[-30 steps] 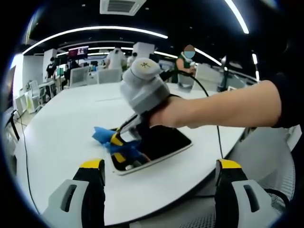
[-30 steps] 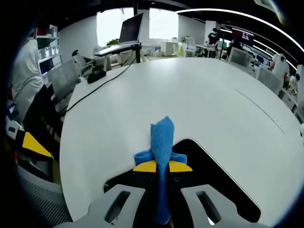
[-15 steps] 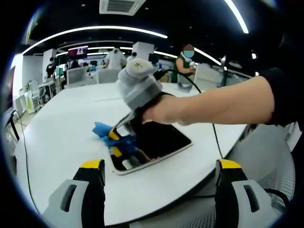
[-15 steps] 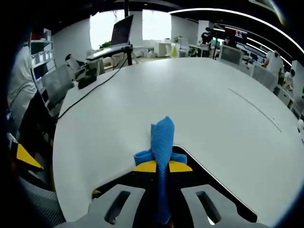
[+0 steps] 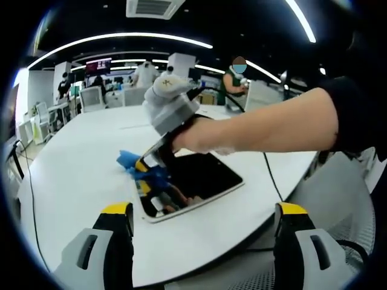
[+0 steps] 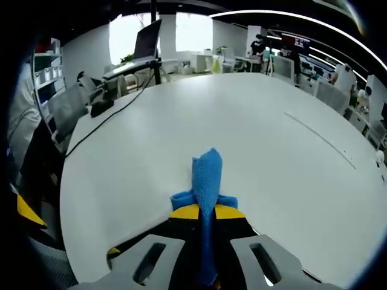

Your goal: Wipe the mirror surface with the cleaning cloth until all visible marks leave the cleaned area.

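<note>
Blue cleaning cloth (image 6: 205, 181) sits pinched between the closed jaws of the right gripper (image 6: 207, 211), pressed on the dark rectangular white-framed mirror (image 5: 199, 184) lying flat on the white round table (image 5: 78, 163). Left gripper (image 5: 202, 211) hangs above the table edge, jaws spread wide and holding nothing.

Mirror (image 5: 202, 181) flat on table (image 5: 78, 169) near edge; cloth (image 5: 142, 172) in right claw (image 5: 148, 175) over mirror's left end

Right gripper (image 5: 148, 171) in an outstretched hand (image 5: 196, 135), jaws clamped; left gripper (image 5: 202, 226) jaws wide apart.
</note>
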